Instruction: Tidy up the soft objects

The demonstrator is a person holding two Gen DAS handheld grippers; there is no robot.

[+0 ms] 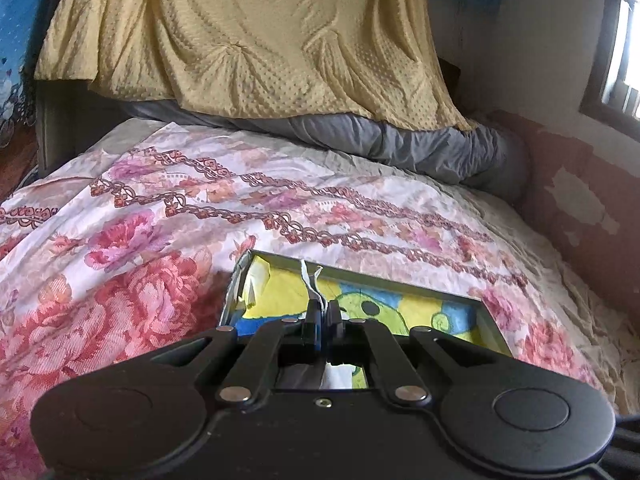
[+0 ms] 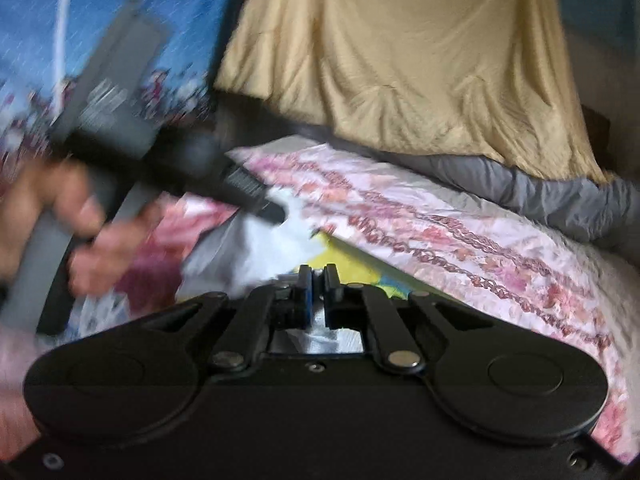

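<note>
A yellow, blue and green cartoon-print cloth with a grey border lies on the floral bedsheet. My left gripper is shut on a white frayed edge of this cloth, which sticks up between the fingers. In the right wrist view the left gripper shows at the left, held by a hand, pinching the white cloth edge. My right gripper is shut, or nearly so, over the same cloth; whether it grips it is not clear. The view is blurred.
A yellow dotted blanket hangs at the far end of the bed over a grey rolled quilt. A blue curtain hangs at the left. A red and grey wall and a window stand at the right.
</note>
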